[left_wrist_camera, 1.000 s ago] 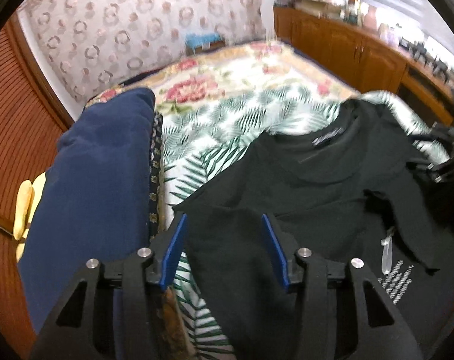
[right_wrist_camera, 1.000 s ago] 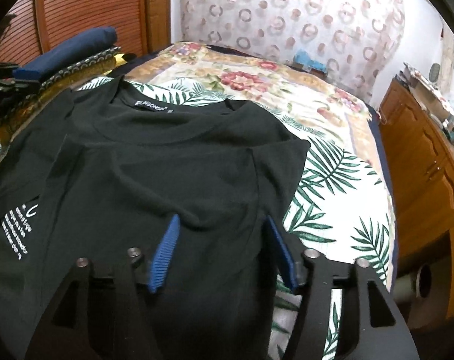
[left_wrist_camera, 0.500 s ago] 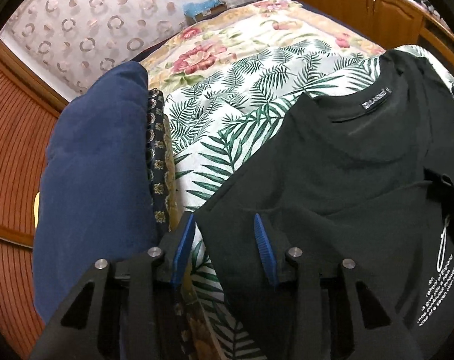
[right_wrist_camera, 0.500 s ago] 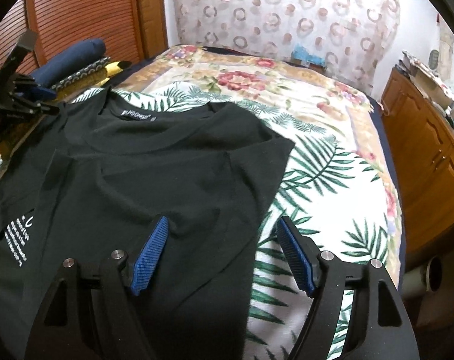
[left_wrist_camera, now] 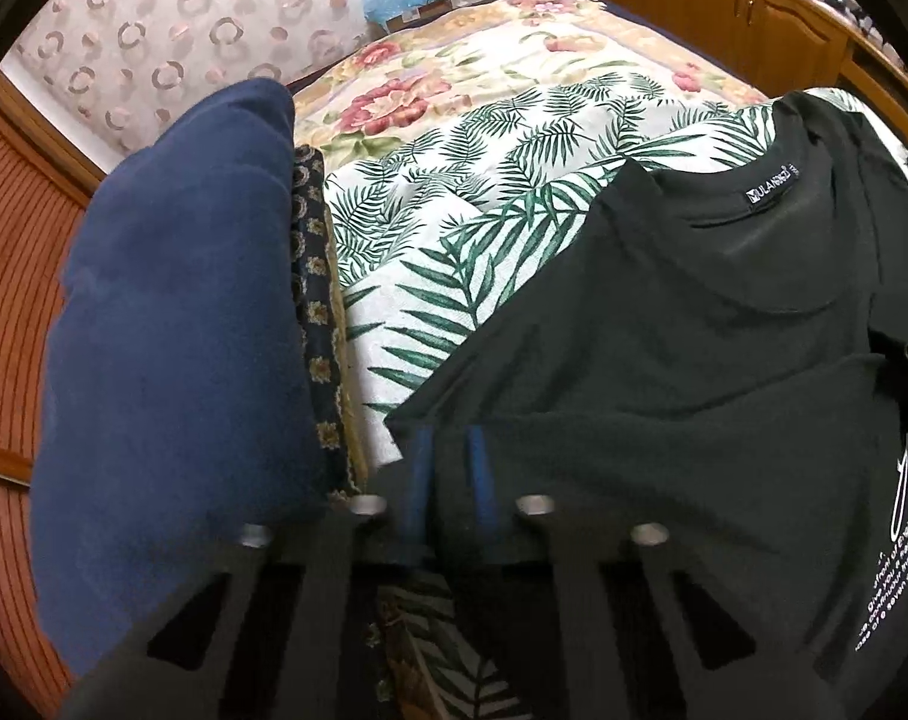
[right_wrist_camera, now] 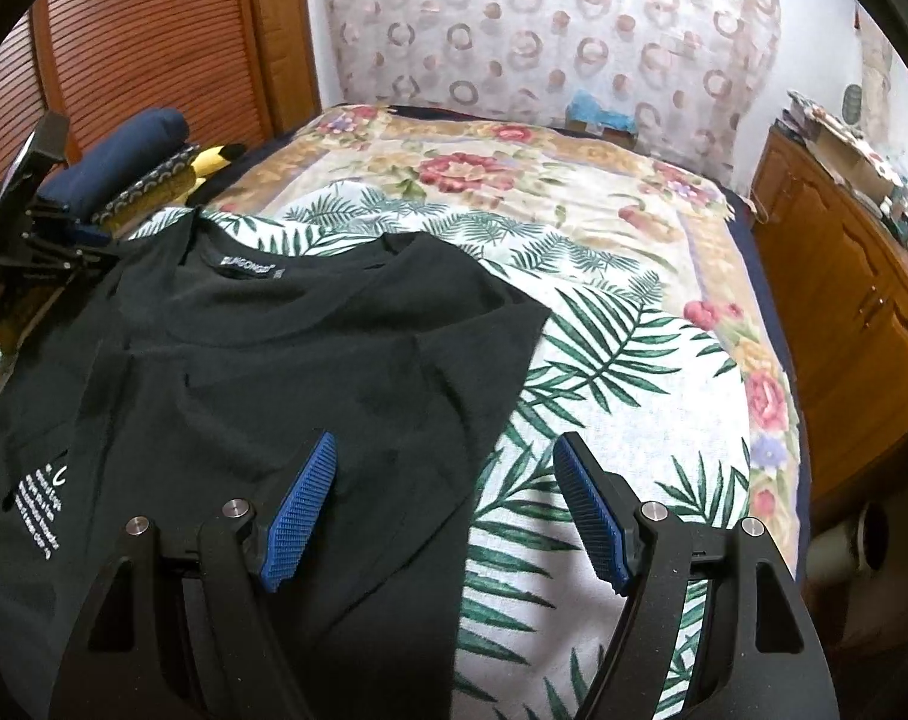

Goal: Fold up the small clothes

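Note:
A black T-shirt [left_wrist_camera: 694, 360] lies flat on the leaf-print bedspread [left_wrist_camera: 454, 210], collar label away from me and white print at its lower part. My left gripper [left_wrist_camera: 448, 450] is at the shirt's left sleeve corner; its jaws are closing, and the blue pads pinch the black fabric between them. In the right wrist view the same T-shirt [right_wrist_camera: 274, 360] fills the left half. My right gripper [right_wrist_camera: 448, 468] hangs open over the right sleeve's edge, one pad above the cloth and one above the bedspread [right_wrist_camera: 634, 390]. The left gripper [right_wrist_camera: 52, 234] shows at the far left there.
A folded navy blanket [left_wrist_camera: 172, 330] and a patterned cloth [left_wrist_camera: 313, 300] lie along the bed's left side, close to my left gripper. A yellow plush [right_wrist_camera: 214, 157] sits beyond them. Slatted wooden doors [right_wrist_camera: 154, 30] stand to the left and wooden cabinets [right_wrist_camera: 844, 300] to the right.
My left gripper has sunk onto the sleeve corner and its pads have drawn together on the fabric. My right gripper's jaws have widened and it has shifted right toward the sleeve edge.

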The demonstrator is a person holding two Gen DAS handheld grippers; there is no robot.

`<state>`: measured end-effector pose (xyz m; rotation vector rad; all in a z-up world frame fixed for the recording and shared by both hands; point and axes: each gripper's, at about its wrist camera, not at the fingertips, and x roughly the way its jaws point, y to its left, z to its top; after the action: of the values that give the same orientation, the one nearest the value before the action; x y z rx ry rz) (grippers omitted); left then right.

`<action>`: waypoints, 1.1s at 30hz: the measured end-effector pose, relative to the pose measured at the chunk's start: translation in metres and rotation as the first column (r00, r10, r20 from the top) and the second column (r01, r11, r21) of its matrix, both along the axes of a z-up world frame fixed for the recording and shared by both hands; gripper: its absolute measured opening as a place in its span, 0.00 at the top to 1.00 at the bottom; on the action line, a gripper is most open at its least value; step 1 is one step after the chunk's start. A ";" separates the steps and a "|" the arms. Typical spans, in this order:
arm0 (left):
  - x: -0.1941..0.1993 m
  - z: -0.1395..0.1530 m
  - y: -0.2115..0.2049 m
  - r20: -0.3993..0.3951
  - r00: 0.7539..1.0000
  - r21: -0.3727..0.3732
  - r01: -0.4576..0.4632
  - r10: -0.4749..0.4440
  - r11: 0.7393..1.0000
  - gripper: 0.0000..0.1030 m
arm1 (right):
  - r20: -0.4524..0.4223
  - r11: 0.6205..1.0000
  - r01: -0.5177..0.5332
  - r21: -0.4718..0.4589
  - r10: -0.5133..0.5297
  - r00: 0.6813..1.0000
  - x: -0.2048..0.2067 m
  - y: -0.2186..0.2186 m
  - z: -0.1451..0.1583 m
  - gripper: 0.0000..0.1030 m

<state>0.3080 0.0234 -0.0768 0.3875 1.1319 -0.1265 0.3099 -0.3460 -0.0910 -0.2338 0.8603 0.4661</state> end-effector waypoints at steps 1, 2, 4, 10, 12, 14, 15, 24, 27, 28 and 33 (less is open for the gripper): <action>-0.002 0.002 0.001 0.011 1.000 -0.012 0.001 -0.001 1.000 0.95 | -0.001 1.000 0.004 -0.001 -0.004 1.000 0.001 -0.001 0.000 0.25; -0.003 0.006 0.002 0.026 1.000 -0.021 0.001 0.000 1.000 0.95 | -0.004 1.000 0.011 -0.002 -0.011 1.000 0.003 -0.003 -0.001 0.25; -0.010 0.018 0.004 0.074 0.997 -0.054 -0.003 0.007 0.999 0.95 | -0.007 1.000 0.023 -0.005 -0.023 1.000 0.006 -0.006 -0.002 0.25; -0.035 0.048 0.006 0.186 0.983 -0.126 0.022 0.001 0.992 0.96 | -0.018 0.998 0.064 -0.014 -0.064 0.998 0.017 -0.016 -0.006 0.25; -0.041 0.055 0.007 0.205 0.979 -0.147 0.028 0.002 0.989 0.96 | -0.024 0.997 0.070 -0.010 -0.071 0.997 0.021 -0.016 -0.007 0.25; -0.049 0.060 0.005 0.221 0.975 -0.171 0.042 -0.003 0.984 0.96 | -0.028 0.997 0.072 -0.006 -0.073 0.997 0.025 -0.017 -0.007 0.25; -0.050 0.061 0.003 0.224 0.974 -0.172 0.048 -0.008 0.984 0.96 | -0.029 0.997 0.073 -0.005 -0.074 0.997 0.027 -0.017 -0.007 0.25; -0.071 0.072 -0.009 0.272 0.961 -0.214 0.100 -0.040 0.972 0.96 | -0.053 0.998 0.055 -0.003 -0.055 0.997 0.042 -0.004 -0.010 0.31; -0.080 0.077 -0.009 0.287 0.957 -0.236 0.107 -0.036 0.966 0.96 | -0.052 1.000 0.014 -0.007 -0.014 0.999 0.045 0.007 -0.009 0.59; -0.083 0.077 -0.009 0.292 0.956 -0.241 0.108 -0.034 0.965 0.96 | -0.058 1.000 0.000 -0.004 0.000 0.998 0.045 0.011 -0.008 0.70; -0.107 0.086 -0.009 0.332 0.943 -0.266 0.122 -0.028 0.956 0.96 | -0.014 1.000 -0.021 0.011 0.021 1.000 0.030 0.024 0.003 0.94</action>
<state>0.2013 0.0139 0.0094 0.1853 0.7579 -0.2793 0.3394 -0.3216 -0.0878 -0.2300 0.8700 0.4921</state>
